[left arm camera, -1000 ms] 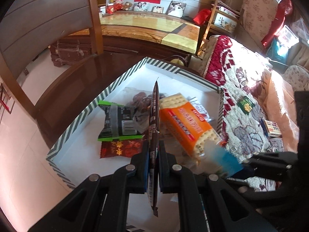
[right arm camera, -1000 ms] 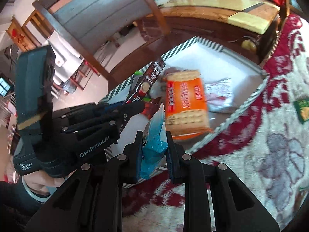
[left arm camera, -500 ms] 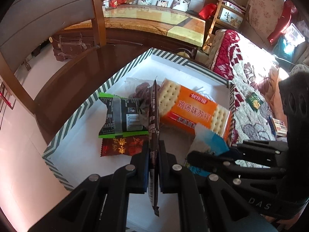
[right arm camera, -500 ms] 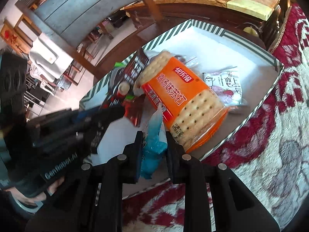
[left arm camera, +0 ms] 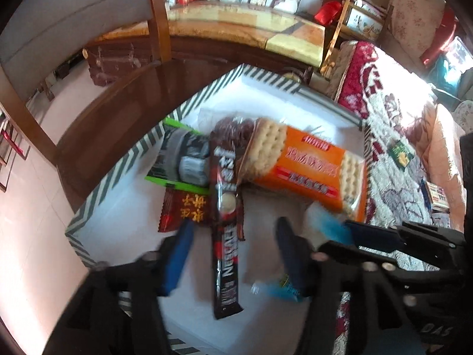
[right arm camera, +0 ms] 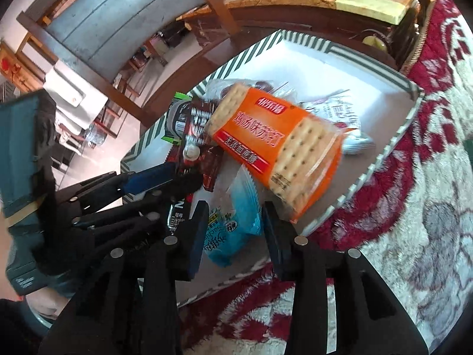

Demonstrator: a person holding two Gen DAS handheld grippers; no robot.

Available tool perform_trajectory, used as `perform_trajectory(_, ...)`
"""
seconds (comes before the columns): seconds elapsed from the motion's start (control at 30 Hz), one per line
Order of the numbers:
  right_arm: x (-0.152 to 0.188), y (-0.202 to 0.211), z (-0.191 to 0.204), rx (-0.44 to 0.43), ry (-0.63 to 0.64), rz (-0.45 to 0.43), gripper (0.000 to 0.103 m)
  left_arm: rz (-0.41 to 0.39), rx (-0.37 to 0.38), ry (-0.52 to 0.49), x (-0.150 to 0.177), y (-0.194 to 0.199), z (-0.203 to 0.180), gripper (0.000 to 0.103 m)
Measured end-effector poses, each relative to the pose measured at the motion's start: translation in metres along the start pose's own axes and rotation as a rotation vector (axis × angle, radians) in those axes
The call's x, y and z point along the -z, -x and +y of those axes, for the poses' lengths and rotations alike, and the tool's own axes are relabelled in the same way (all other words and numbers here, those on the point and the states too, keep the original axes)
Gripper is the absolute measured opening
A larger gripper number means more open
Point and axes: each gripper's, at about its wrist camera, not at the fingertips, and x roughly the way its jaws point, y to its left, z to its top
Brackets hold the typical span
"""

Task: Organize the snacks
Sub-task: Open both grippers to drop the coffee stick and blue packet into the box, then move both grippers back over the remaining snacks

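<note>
The left gripper (left arm camera: 233, 254) has just been opening, and its jaws stand wide with the long dark coffee sachet (left arm camera: 226, 227) lying flat between them, touched by neither pad. It looks like a deliberate let-go, leaving the stick down on the white floor of the striped box (left arm camera: 124, 171). The right gripper (right arm camera: 233, 227) has just been opening too, its jaws parted around the blue packet (right arm camera: 233, 224). The left pad sits close against the packet and the right one shows a gap, so I judge the grip loosened, not pressing. That packet rests at the near corner of the box, its top tucked under the end of the orange cracker pack (right arm camera: 275, 145).

The cracker pack lies slantwise across the middle, propped on smaller snacks. A green-edged dark packet (left arm camera: 180, 162) and a red packet (left arm camera: 186, 210) sit by the left wall. A clear bag of brown sweets (left arm camera: 233, 130) is behind the crackers. Out on the red-and-cream rug (left arm camera: 393, 136) a small green packet (left arm camera: 400, 155) waits, well apart from the box, so the tidying is not finished by my reckoning.
</note>
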Motion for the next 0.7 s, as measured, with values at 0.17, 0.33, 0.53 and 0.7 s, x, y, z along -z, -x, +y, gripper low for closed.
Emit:
perform_trajectory(0.17, 0.012, 0.028, -0.005, 0.001, -0.017, -0.062, 0.047, -0.048, -0.021, -0.006, 0.001, 0.011, -0.006, 0.077)
perform_trajectory(0.33, 0.029, 0.054, -0.013, 0.029, -0.026, -0.112, 0.054, -0.072, 0.004, -0.008, 0.002, 0.02, -0.016, 0.08)
perform_trajectory(0.53, 0.05, 0.077, -0.031, 0.088, -0.063, -0.15, 0.054, -0.092, 0.035, -0.037, 0.003, 0.029, -0.037, 0.084)
perform_trajectory(0.7, 0.063, 0.095, -0.044, 0.158, -0.081, -0.175, 0.054, -0.085, 0.061, -0.083, 0.006, 0.03, -0.063, 0.085)
